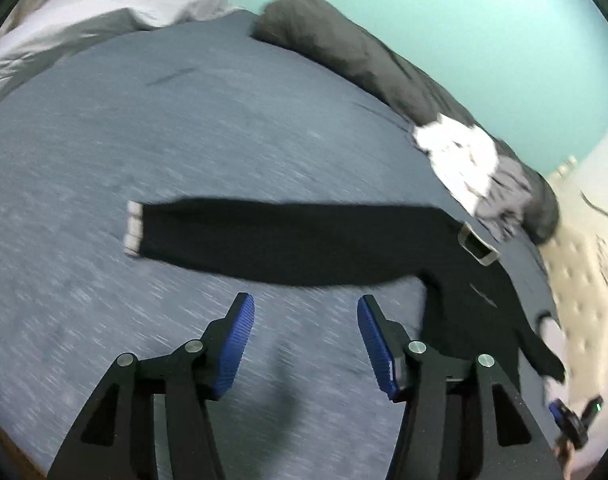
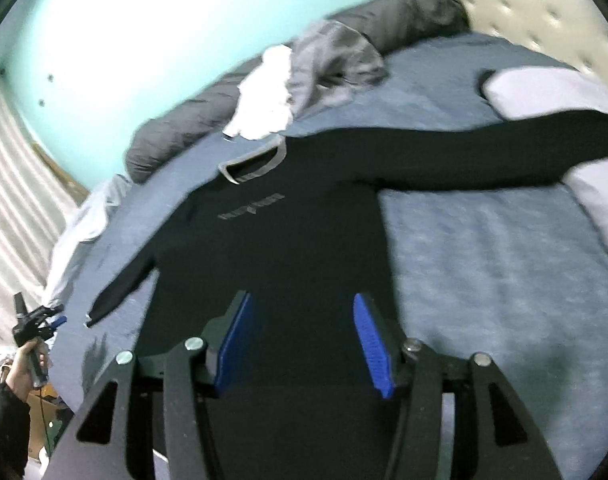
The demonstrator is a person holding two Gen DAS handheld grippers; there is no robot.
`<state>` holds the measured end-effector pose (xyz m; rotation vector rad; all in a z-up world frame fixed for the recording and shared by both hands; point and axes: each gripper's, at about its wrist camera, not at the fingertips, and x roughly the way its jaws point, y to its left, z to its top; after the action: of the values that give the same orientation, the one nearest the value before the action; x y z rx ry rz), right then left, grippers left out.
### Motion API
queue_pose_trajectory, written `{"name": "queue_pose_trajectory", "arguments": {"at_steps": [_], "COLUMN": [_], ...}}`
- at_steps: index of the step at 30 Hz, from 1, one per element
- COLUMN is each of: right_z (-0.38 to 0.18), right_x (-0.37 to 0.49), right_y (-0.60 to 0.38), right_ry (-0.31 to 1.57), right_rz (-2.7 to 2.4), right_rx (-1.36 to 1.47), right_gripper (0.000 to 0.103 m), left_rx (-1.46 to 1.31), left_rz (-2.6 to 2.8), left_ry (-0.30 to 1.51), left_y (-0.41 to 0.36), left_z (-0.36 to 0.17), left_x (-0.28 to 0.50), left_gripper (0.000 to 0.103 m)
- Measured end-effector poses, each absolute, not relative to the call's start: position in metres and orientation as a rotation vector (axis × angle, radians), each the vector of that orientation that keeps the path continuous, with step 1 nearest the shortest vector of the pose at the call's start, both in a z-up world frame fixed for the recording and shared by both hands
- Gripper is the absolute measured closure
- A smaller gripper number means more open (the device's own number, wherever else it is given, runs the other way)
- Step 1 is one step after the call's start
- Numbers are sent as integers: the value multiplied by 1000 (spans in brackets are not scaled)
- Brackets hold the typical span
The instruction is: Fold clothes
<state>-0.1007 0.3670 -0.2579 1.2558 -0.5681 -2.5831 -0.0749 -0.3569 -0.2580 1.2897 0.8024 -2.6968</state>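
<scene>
I hover my left gripper [image 1: 305, 344] and right gripper [image 2: 300, 344], both spread and empty, over the black sweater [image 2: 288, 248] (sleeves flat on the bed [image 1: 184, 140]), ready for folding.

bed [image 1: 184, 128] bare left of sweater [image 2: 288, 240] | far edge blocked: dark duvet [image 1: 363, 52]; clothes pile [image 1: 463, 160]
</scene>
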Motion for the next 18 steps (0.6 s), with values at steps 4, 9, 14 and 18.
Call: {"name": "queue_pose_trajectory", "arguments": {"at_steps": [4,9,14,18], "right_z": [-270,-288,-307,-316], "right_x": [-89,-70,-52,-39], "right_y": [388,394,381,378], "right_ry": [-556,-561,-458,-446], "right_rz": [-2525,-2410,-2307,-2267], "right_rx": [1416,1556,1678,1708], "right_gripper": [49,48,46,46], "left_rx": [1467,1722,1928,2051], "left_rz": [-2744,-2786,-2740,-2693], "left_ry": [829,738,720,701], "left_y": [-302,-233,-192,-169], "left_z": [-266,-283,-315,-337], "left_x": [-72,-61,-51,-41], "left_gripper": [45,45,45,45]}}
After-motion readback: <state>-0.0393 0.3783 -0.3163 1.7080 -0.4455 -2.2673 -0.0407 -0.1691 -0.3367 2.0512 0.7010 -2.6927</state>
